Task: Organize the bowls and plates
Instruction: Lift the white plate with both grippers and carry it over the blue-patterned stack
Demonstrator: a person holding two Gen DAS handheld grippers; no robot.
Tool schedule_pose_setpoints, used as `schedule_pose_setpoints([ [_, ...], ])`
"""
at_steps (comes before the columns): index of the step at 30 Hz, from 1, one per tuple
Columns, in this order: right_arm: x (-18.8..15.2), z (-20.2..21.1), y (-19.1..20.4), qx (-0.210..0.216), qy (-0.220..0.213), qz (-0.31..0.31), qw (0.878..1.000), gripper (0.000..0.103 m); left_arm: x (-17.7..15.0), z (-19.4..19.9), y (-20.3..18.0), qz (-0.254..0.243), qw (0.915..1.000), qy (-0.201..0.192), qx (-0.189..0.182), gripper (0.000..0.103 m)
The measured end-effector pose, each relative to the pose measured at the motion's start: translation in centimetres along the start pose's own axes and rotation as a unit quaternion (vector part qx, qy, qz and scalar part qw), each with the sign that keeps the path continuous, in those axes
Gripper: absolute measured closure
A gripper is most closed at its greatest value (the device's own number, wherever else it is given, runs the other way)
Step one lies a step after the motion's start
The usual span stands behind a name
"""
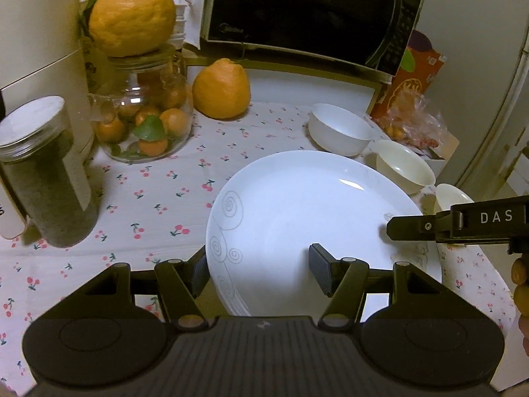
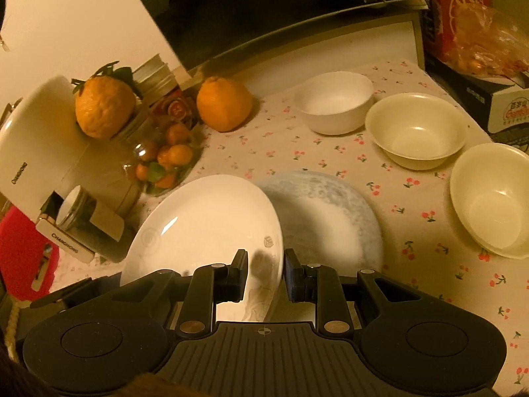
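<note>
left gripper [image 1: 261,273]: jaws around near rim of white swirl plate [image 1: 307,218], one finger under, one on top, contact unclear | right gripper [image 2: 266,276]: narrow, clamped on that plate's edge, tilted above blue plate [image 2: 334,225] | three bowls right: white bowl [image 2: 334,102], two cream

Right gripper [image 2: 266,273] pinches the near rim of the white plate [image 2: 205,221], tilted up left. Just beyond its fingertips, a blue plate [image 2: 330,218] lies flat; three bowls [image 2: 415,130] sit farther right.
</note>
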State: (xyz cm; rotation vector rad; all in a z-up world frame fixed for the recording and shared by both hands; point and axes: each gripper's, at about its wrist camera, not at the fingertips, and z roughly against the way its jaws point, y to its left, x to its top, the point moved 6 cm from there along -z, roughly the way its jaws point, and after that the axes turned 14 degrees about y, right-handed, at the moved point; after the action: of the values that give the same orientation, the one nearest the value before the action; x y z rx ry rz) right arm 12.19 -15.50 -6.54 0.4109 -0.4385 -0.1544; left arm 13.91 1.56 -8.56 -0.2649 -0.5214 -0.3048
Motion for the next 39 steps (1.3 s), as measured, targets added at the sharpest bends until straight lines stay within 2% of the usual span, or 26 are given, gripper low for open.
schedule_pose_setpoints([
  [6,0.0,0.1,-1.1,-0.005,0.003,-0.008,1.000,0.080,0.2,-0.6,-1.0,-0.020,0.9997,-0.002,0.011,0.045],
  [15,0.2,0.4,-2.3,-0.005,0.003,-0.022,1.000,0.080,0.8,-1.1,-2.1,-0.020,0.9997,-0.008,0.012,0.045],
  [39,0.7,0.3,-4.8,-0.020,0.005,-0.047,0.999,0.080,1.1,-2.6,-4.4,-0.056,0.9977,-0.011,0.036,0.043],
])
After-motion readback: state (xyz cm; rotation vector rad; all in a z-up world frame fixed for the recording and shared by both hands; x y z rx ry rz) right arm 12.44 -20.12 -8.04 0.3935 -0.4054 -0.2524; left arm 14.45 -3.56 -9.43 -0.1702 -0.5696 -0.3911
